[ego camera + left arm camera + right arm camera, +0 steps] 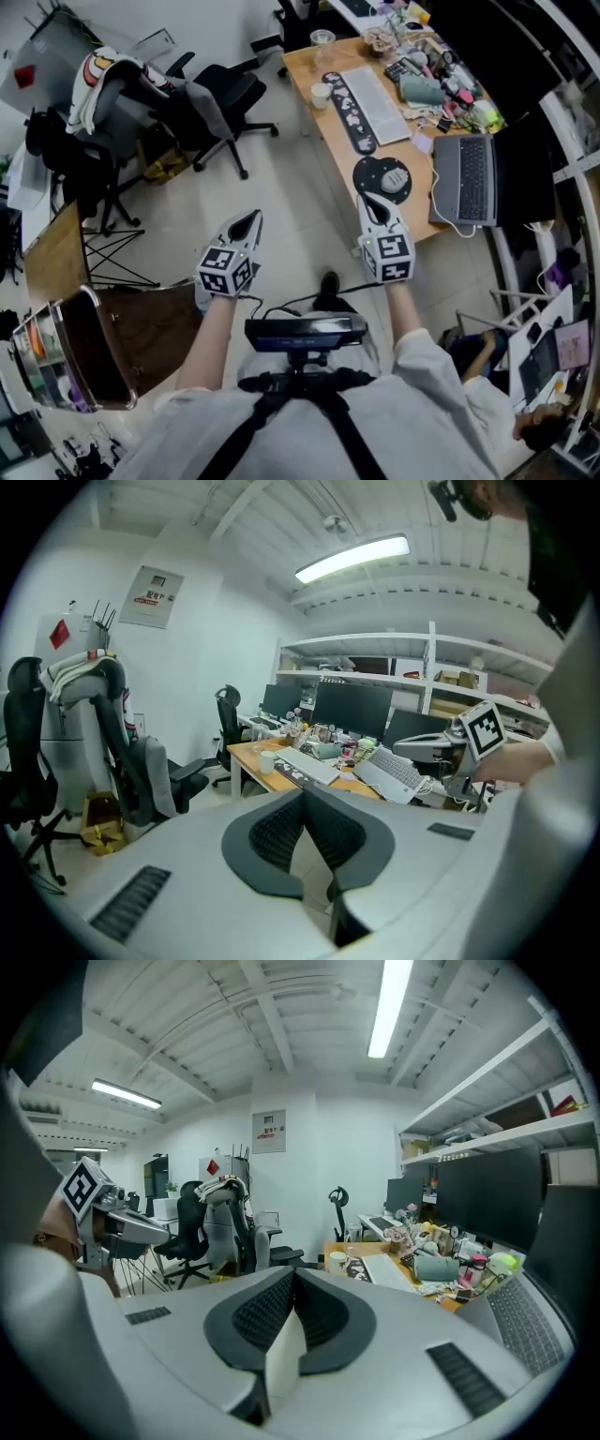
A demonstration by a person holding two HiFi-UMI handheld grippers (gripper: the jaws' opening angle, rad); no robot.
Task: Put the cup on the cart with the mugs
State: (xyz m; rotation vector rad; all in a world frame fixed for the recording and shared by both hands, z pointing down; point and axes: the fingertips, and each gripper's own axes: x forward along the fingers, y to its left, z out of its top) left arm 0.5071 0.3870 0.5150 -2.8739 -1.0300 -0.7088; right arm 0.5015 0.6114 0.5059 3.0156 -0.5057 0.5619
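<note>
Head view: no step of the task is judged to be done, since the white cup (322, 94) has not been lifted and remains to be reached, gripped and carried to the cart (114, 352). Nearest, both forearms are held out side by side ahead of the body, each gripper tilted slightly downward. The left gripper (251, 217) is closed with nothing between its jaws, and the right gripper (367, 200) is likewise closed and empty. At the near left the cart is seen; coloured items along its left edge are too small to be named as mugs. Further off, at the right, a wooden desk (309, 66) is crowded with a keyboard (375, 105), a laptop (466, 178) and clutter. The cup is seen standing near the desk's far left corner, well apart from both grippers.
</note>
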